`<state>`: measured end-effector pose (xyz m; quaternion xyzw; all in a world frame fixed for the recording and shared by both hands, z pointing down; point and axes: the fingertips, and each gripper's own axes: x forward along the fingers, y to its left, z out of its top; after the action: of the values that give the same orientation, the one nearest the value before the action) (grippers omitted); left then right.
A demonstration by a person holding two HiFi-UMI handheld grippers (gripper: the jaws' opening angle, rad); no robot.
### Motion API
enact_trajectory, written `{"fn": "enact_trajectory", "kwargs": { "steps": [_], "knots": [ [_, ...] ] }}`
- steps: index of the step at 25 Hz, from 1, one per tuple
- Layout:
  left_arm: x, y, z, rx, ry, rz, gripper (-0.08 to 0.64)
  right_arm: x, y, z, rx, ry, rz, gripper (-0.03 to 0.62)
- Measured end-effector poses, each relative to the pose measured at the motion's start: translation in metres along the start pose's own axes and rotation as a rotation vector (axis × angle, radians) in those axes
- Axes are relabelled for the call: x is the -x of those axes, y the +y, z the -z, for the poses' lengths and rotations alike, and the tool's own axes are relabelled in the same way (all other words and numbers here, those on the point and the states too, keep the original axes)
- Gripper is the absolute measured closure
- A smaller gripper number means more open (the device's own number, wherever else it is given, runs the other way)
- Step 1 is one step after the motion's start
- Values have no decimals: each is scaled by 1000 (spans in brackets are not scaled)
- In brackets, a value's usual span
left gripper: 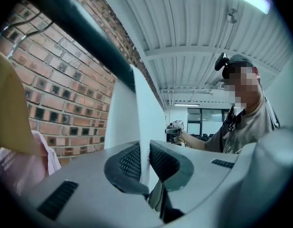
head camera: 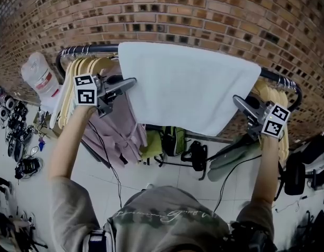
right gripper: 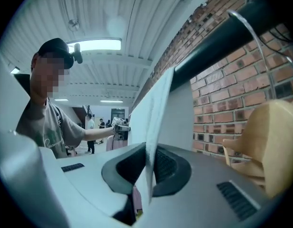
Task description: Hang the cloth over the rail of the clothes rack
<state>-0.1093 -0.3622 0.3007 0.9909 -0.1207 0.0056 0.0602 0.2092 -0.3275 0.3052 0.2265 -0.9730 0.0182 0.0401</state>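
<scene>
Presently: cloth (head camera: pixel 188 88) draped over rail (head camera: pixel 88 49), centre of the head view; last step in hand, release pending.
Left gripper (head camera: pixel 129 83) at mid-left and right gripper (head camera: pixel 240 102) at mid-right each pinch a side edge of the near flap, jaws pressed together on the fabric. Next move, by judgement: part both jaws and back off without tugging the cloth down. Hidden: rail under the cloth, the far flap and its drop; hangers (head camera: pixel 88 66) partly covered.
</scene>
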Motion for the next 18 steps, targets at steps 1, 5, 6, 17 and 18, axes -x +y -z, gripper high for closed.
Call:
{"fn": "enact_trajectory", "kwargs": {
  "steps": [1,5,6,17,18],
  "knots": [
    [1,-1,-2,2,-6,2,537,1,0,-1,-4,-2,0,563],
    [7,-7,-22,-12,-46,7,537,9,-1,-15,-9,-33,12,563],
    [9,-8,-29,-17,-62,9,537,11,-2,-22,-11,-51,17,563],
    [11,-5,-17,18,-76,-33,537,20,-6,-28,-64,-89,34,563],
    [10,-1,-15,12,-63,-61,537,20,-7,-28,-66,-83,36,563]
  ]
}}
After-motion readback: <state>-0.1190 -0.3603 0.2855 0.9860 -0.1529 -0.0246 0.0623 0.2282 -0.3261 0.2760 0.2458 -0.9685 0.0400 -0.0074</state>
